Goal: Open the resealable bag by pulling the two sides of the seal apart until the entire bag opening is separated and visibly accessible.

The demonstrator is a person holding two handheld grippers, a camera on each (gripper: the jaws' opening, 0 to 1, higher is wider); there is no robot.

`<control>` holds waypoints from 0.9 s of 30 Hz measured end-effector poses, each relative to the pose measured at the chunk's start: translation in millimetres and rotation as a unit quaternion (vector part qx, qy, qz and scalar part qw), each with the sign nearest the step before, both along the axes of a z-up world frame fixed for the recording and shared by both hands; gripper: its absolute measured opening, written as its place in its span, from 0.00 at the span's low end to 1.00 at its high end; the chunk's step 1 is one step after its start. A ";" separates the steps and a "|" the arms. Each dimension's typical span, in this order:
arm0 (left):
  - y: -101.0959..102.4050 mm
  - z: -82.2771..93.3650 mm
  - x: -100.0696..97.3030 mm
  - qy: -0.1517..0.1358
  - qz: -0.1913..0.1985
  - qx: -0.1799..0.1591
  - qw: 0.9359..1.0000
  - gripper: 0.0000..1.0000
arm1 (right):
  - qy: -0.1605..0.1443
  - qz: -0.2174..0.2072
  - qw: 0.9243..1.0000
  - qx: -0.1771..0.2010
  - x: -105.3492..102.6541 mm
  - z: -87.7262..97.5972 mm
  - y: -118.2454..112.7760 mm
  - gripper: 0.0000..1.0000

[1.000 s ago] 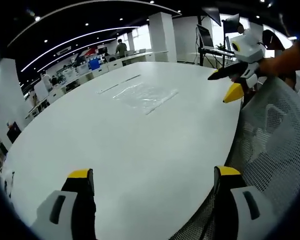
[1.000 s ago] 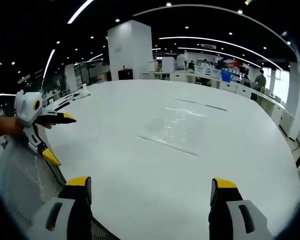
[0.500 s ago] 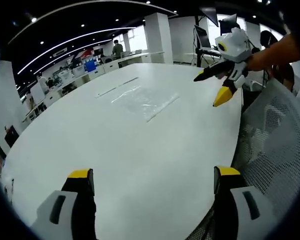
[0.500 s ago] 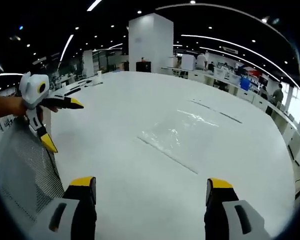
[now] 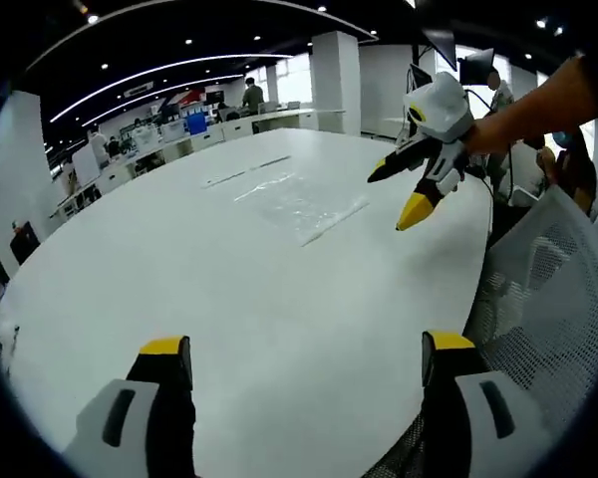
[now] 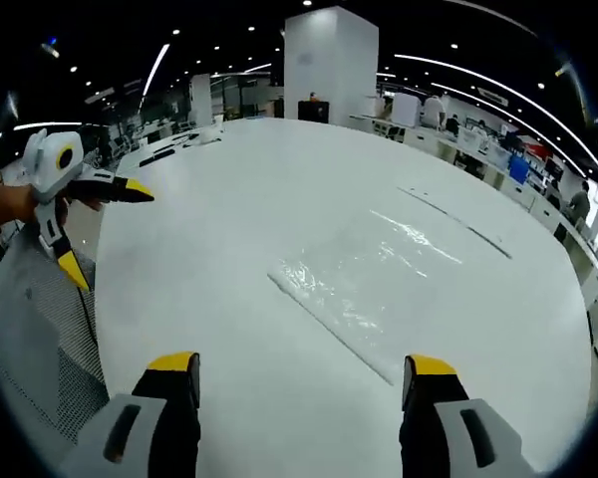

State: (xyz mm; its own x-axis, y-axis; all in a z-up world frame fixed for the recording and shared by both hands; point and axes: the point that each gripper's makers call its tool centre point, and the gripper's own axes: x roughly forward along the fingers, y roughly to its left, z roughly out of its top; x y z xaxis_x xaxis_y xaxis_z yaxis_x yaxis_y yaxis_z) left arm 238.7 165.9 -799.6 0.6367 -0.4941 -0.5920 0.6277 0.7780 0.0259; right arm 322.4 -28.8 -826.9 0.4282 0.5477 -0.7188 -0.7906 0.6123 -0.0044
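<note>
A clear resealable bag lies flat on a wide white tabletop in an open-plan office, its long sealed edge toward the near side in the right gripper view. In that view the right gripper hangs above the tabletop just short of that edge, yellow-tipped jaws spread wide w/ nothing between them, not touching the bag. The left gripper shows at the left of the same view, held in a hand by a grey mesh chair back, jaws parted & empty, well apart from the bag. In the left gripper view the left gripper is wide open over bare tabletop, the bag farther off toward the middle; the right gripper is just beside the bag's end, above the surface, jaws apart. Desks & people stand in the background
</note>
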 end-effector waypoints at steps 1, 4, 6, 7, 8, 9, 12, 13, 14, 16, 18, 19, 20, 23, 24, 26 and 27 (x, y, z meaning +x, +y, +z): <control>1.0 0.8 1.6 -0.002 0.004 -0.001 1.000 0.95 | 0.004 0.001 1.000 -0.001 1.3 -1.4 0.1 0.83; 1.3 3.3 4.3 -0.002 0.011 -0.005 1.000 0.94 | 0.015 0.004 1.000 -0.002 5.9 -6.7 0.9 0.83; 0.8 3.8 5.4 -0.002 0.012 -0.006 1.000 0.93 | 0.022 0.005 1.000 -0.005 9.4 -11.4 0.7 0.83; 0.7 4.1 5.7 -0.002 0.012 -0.006 1.000 0.93 | 0.025 0.005 1.000 -0.005 10.6 -12.9 0.9 0.83; 0.6 4.7 5.8 -0.003 0.012 -0.006 1.000 0.93 | 0.027 0.004 1.000 -0.004 11.9 -14.0 1.3 0.83; 0.7 5.3 6.3 -0.004 0.012 -0.005 1.000 0.93 | 0.031 0.004 1.000 -0.001 12.7 -14.9 2.7 0.83; 2.6 6.6 8.4 -0.007 0.017 -0.004 1.000 0.93 | 0.041 -0.001 0.999 0.005 15.8 -18.0 4.5 0.83; 2.9 6.7 9.1 -0.007 0.019 -0.005 1.000 0.93 | 0.047 -0.002 0.999 0.012 15.7 -19.3 6.1 0.83; 3.1 6.6 9.7 -0.007 0.020 -0.005 1.000 0.93 | 0.053 -0.005 0.999 0.012 15.6 -21.3 6.1 0.83; 3.3 5.8 10.3 -0.007 0.021 -0.004 1.000 0.93 | 0.064 -0.006 0.998 0.006 14.1 -26.2 5.0 0.82; 3.3 5.7 10.4 -0.007 0.022 -0.004 1.000 0.93 | 0.078 -0.001 0.997 0.004 9.6 -30.3 5.1 0.79; 3.4 5.9 10.3 -0.008 0.022 -0.005 1.000 0.93 | 0.084 0.000 0.996 0.002 7.3 -31.7 5.1 0.77; 3.6 6.0 10.1 -0.008 0.022 -0.005 1.000 0.93 | 0.077 0.004 0.997 0.005 8.3 -30.3 7.2 0.75; 5.4 5.7 9.5 -0.009 0.022 -0.003 1.000 0.92 | 0.105 0.002 0.994 0.017 -0.7 -27.1 12.0 0.62; 6.0 4.8 9.2 -0.008 0.022 -0.003 1.000 0.92 | 0.114 0.009 0.993 0.012 -4.5 -26.9 11.9 0.56; 6.2 4.0 9.3 -0.007 0.020 -0.002 1.000 0.92 | 0.129 0.025 0.991 -0.002 -11.1 -27.0 11.1 0.44; 6.1 4.2 9.4 -0.007 0.019 -0.002 1.000 0.92 | 0.125 0.030 0.992 -0.006 -11.0 -26.4 10.9 0.42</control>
